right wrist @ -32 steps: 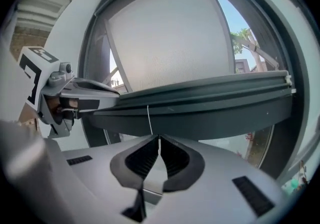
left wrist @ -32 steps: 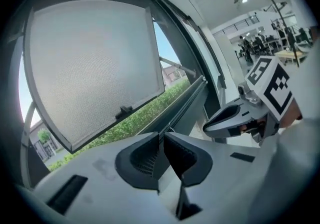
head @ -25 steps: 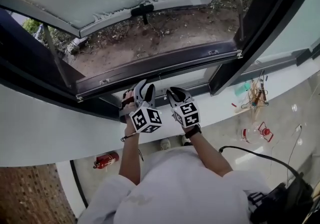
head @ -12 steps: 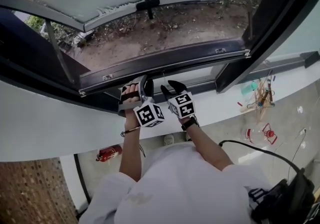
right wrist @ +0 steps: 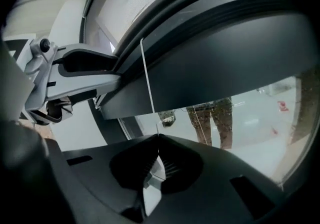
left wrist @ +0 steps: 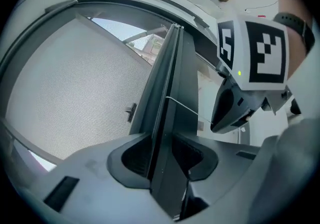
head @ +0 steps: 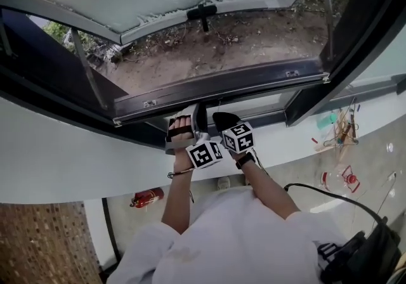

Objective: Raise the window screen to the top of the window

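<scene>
Since the dark metal window-screen bar (left wrist: pixel 170 85), low by the white sill (head: pixel 76 156), looks stiff yet light, lift mid-rail: left tool (left wrist: pixel 161 138) straddles it wide; right tool (right wrist: pixel 159 137), just closed, pinches its thin white cord (right wrist: pixel 147 78).

Person: white short-sleeved shirt (head: pixel 222 238), sleeves ending above the elbows. Dark watch (head: pixel 245 160) on the right wrist and a thin dark band (head: pixel 179 174) round the left wrist. Left gripper (head: pixel 195 110): white shell with black edging, and a marker cube (head: pixel 204 154) at the rear, white faces with black square patterns. Right gripper (head: pixel 220 118): black nose and white casing, with the same kind of cube (head: pixel 238 137); a small green light (left wrist: pixel 240 73) shows on one cube face. Both grippers have matt dark grey jaws with finely ribbed black pads (left wrist: pixel 137 155). The left gripper's casing carries a round black screw head (right wrist: pixel 45 45).
</scene>
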